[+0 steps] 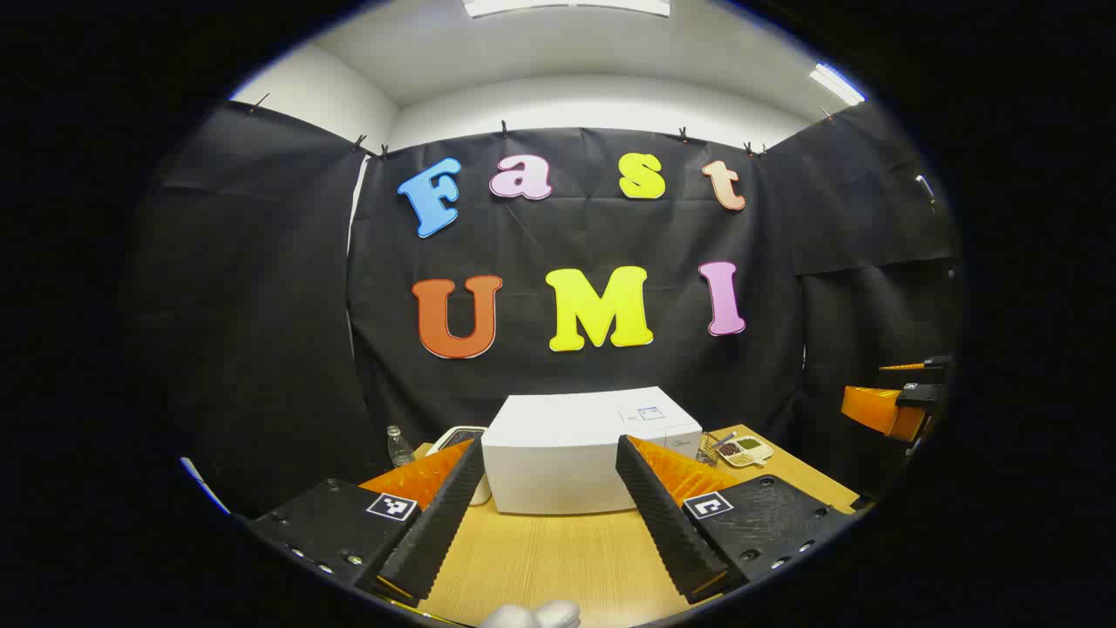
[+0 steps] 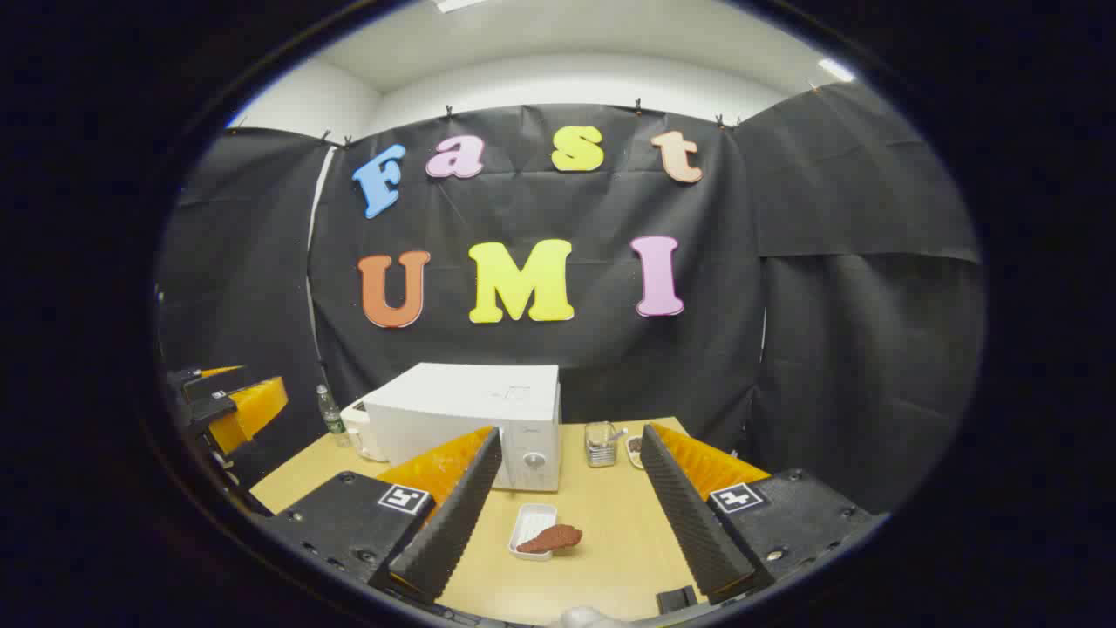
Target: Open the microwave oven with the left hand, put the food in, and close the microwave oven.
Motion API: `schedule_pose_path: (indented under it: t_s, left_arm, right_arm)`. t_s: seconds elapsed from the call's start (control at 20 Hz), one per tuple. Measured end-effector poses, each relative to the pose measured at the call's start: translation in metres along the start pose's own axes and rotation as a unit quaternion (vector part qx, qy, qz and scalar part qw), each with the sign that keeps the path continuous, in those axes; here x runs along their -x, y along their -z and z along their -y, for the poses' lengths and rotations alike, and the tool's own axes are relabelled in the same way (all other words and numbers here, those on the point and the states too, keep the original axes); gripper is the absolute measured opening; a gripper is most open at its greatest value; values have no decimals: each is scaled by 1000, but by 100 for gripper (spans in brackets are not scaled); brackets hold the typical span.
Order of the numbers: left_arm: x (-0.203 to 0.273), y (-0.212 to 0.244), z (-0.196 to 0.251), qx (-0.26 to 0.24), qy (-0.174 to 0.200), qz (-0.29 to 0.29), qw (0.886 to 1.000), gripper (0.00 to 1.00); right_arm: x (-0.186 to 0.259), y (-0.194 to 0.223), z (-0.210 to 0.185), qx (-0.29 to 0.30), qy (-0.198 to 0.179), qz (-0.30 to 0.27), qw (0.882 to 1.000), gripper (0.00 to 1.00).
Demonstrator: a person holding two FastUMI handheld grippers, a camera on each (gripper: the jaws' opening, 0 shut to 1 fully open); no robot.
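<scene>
Tools (image 1: 549, 515) (image 2: 567, 515) level (jaws spread), facing microwave (image 1: 575, 449).

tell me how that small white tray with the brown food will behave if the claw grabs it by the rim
The tray looks shallow and thin, so probably light and a bit flexible. The brown food overhangs its edge and sits loose, so it may slide off if tilted. On the smooth table it likely skids.

- I see a plain white boxy microwave oven (image 2: 475, 410).
- My feed shows a pale wood-grain table (image 2: 610, 532).
- I make out a reddish-brown food piece (image 2: 551, 537) on a small white rectangular tray (image 2: 528, 526).
</scene>
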State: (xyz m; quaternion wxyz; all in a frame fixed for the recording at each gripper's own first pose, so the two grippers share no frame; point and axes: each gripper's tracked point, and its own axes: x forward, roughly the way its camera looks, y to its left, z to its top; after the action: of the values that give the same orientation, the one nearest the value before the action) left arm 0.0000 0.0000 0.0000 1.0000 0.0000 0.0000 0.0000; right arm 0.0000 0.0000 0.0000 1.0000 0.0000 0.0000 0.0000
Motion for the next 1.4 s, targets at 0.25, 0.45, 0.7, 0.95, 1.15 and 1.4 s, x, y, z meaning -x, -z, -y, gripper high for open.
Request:
schedule_pose_path:
  t_s: [0.25, 0.45, 0.7, 0.95, 1.15, 1.4]
  left_arm:
    - [-6, 1, 2, -3, -2, -2, 1000, 95]
    - [-8, 2, 3, -4, -2, -5, 1000, 95]
    - [-15, 5, 9, -9, 1, -2, 1000, 95]
    - [-33, 20, 30, -11, 10, 1, 1000, 95]
    - [-59, 43, 64, -2, 24, -1, 1000, 95]
    - [-102, 82, 112, 3, 42, -15, 999, 95]
  right_arm:
    - [-5, -2, 4, 0, -2, -1, 1000, 93]
    - [-9, -4, 4, 4, -3, 2, 1000, 93]
    - [-11, -2, 13, 1, 1, 4, 1000, 93]
    - [-14, -3, 23, 4, -3, -3, 1000, 100]
    - [-20, -7, 39, 15, -1, -5, 1000, 100]
    - [-31, -10, 62, 19, 5, -9, 1000, 93]
